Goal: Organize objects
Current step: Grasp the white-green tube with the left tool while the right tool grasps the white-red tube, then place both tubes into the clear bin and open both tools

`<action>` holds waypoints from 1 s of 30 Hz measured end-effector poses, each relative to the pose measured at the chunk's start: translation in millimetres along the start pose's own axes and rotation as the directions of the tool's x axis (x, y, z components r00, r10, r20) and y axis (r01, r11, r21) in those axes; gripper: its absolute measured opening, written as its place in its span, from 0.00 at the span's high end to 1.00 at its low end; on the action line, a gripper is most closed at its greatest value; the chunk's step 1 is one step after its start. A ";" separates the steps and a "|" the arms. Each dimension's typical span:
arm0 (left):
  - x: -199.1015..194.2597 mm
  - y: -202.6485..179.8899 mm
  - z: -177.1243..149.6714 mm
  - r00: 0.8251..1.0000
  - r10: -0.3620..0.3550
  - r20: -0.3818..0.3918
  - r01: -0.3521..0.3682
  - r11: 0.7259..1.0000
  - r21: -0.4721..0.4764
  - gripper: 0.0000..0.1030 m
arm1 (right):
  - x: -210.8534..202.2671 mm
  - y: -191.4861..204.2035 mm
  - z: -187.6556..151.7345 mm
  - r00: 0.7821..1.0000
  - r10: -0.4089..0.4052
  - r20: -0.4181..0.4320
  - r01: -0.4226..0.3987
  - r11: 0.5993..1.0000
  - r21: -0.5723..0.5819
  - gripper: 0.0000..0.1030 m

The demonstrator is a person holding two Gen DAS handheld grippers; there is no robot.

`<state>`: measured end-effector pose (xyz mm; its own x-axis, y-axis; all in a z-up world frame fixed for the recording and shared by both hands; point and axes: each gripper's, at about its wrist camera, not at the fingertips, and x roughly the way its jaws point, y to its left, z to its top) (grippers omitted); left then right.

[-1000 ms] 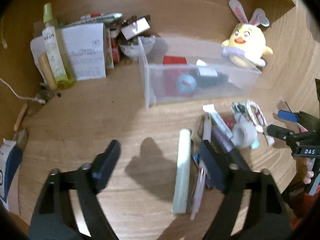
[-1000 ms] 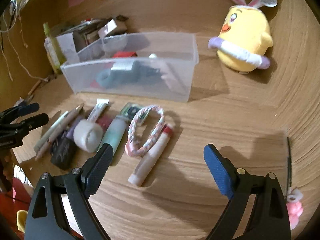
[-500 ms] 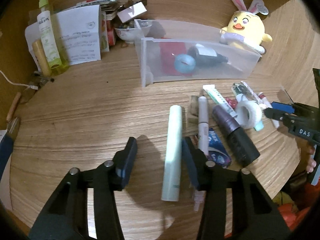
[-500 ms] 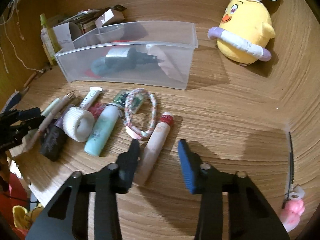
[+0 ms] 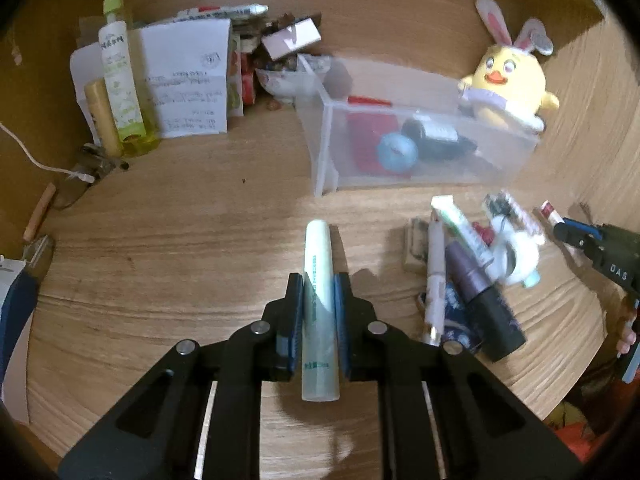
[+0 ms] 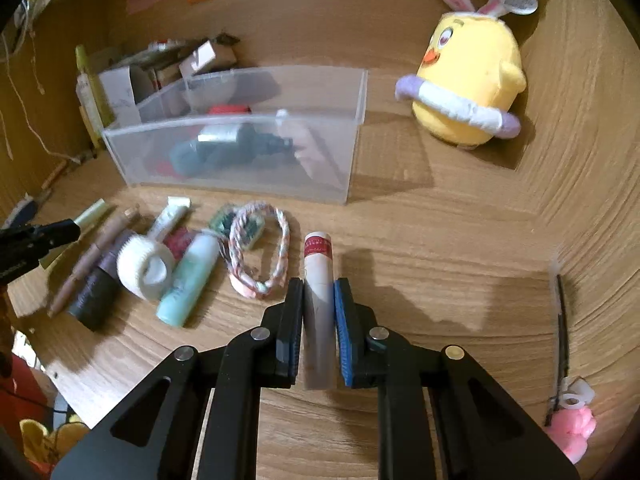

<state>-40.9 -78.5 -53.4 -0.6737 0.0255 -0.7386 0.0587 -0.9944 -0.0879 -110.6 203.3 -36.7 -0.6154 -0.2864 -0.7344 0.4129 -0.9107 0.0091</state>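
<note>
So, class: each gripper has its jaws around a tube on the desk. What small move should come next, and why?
Probably lift both straight up. The left gripper, jaws closing, clasps the pale green tube; the right gripper pinches the red-capped tube. Both lie outside the clear bin.

A matt, wood-grain tabletop (image 6: 460,240) carries a frosted, translucent plastic bin (image 6: 240,148), a fuzzy yellow plush chick (image 6: 468,80) and a braided cloth cord loop (image 6: 260,248); a smooth pale-green plastic tube (image 5: 318,280) and folded white paper (image 5: 188,80) sit nearby.
</note>
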 end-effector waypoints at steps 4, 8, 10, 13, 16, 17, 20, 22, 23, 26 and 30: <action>-15.4 -5.3 9.5 0.998 -0.020 0.055 0.020 1.000 0.000 0.86 | -15.9 -1.1 10.1 0.998 0.021 0.055 -0.022 1.000 0.020 0.86; -31.0 -16.0 21.6 0.993 -0.044 0.113 0.042 0.999 0.021 0.86 | -31.3 1.4 22.6 0.992 0.045 0.118 -0.049 0.998 0.029 0.86; -38.0 -22.0 29.0 0.988 -0.062 0.141 0.058 0.998 0.032 0.86 | -36.5 4.0 27.7 0.989 0.057 0.139 -0.061 0.998 0.028 0.86; -44.3 -28.7 39.4 0.982 -0.078 0.173 0.071 0.996 0.045 0.86 | -41.0 8.0 37.4 0.983 0.066 0.171 -0.071 0.997 0.025 0.86; -50.3 -35.6 51.5 0.975 -0.088 0.204 0.078 0.995 0.055 0.86 | -42.6 10.9 46.7 0.978 0.078 0.192 -0.084 0.996 0.019 0.86; -52.6 -37.7 56.8 0.972 -0.096 0.215 0.085 0.995 0.060 0.86 | -43.5 11.9 50.9 0.976 0.080 0.201 -0.085 0.996 0.016 0.86; -59.4 -41.5 71.5 0.963 -0.111 0.246 0.098 0.993 0.066 0.86 | -45.3 13.7 64.1 0.970 0.083 0.227 -0.087 0.996 0.007 0.86; -64.3 -43.2 84.5 0.955 -0.114 0.275 0.099 0.993 0.068 0.86 | -46.5 15.2 72.6 0.966 0.085 0.245 -0.089 0.996 0.002 0.86; -65.6 -43.5 89.9 0.952 -0.113 0.285 0.097 0.993 0.067 0.86 | -47.0 16.0 77.9 0.964 0.087 0.253 -0.089 0.996 -0.002 0.86; -67.1 -44.7 109.0 0.944 -0.118 0.307 0.102 0.993 0.065 0.86 | -45.9 18.3 93.9 0.959 0.080 0.271 -0.079 0.997 -0.015 0.86; -60.5 -46.9 130.0 0.944 -0.092 0.317 0.075 0.995 0.065 0.86 | -41.1 18.3 116.0 0.957 0.068 0.284 -0.064 0.998 -0.024 0.86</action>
<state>-98.6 -46.7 82.4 -0.8751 0.0831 -0.4768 -0.0400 -0.9942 -0.0999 -155.6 163.9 72.4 -0.7509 -0.4204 -0.5093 0.4676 -0.8830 0.0395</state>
